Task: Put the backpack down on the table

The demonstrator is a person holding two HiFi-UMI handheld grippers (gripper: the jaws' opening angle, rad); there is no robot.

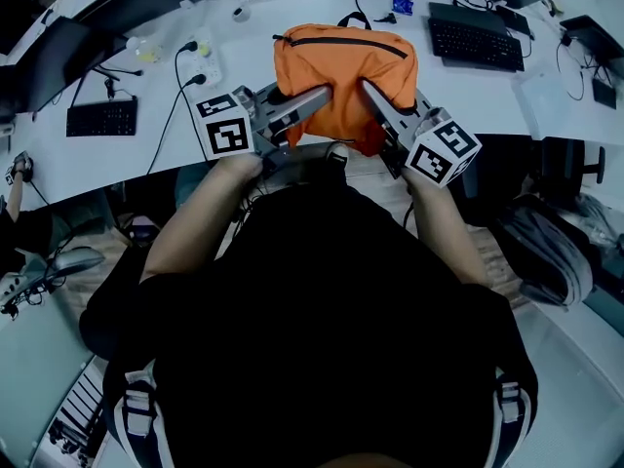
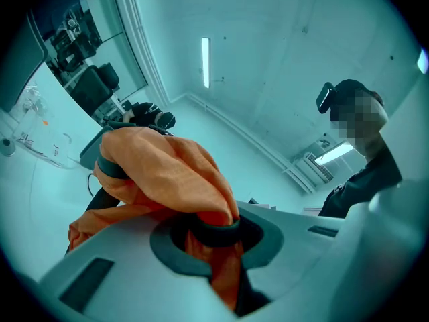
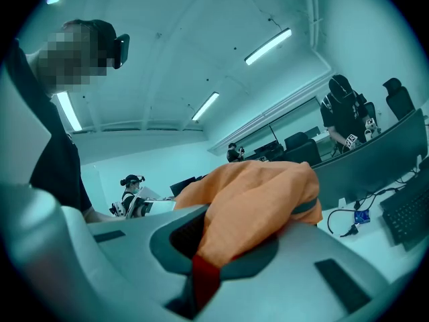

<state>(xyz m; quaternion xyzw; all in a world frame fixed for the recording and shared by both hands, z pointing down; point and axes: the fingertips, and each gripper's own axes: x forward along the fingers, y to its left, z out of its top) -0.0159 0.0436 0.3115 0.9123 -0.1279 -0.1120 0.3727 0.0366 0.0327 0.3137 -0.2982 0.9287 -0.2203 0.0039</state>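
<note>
An orange backpack (image 1: 346,66) with a black zip hangs over the white table (image 1: 127,169), near its front edge. I cannot tell if its bottom touches the tabletop. My left gripper (image 1: 325,96) is shut on the bag's left side and my right gripper (image 1: 370,91) on its right side. In the left gripper view, orange fabric (image 2: 167,173) is bunched and pinched in the left gripper (image 2: 214,230). In the right gripper view, the fabric (image 3: 261,193) drapes over the right gripper (image 3: 204,250), which pinches it. The bag's lower part is hidden behind the grippers.
A black keyboard (image 1: 100,118) lies at the left of the table, and another keyboard (image 1: 476,42) lies at the back right. A power strip (image 1: 208,66) with cables sits left of the bag. A grey bag (image 1: 551,247) lies on the floor at the right. Other people (image 3: 345,113) stand at far desks.
</note>
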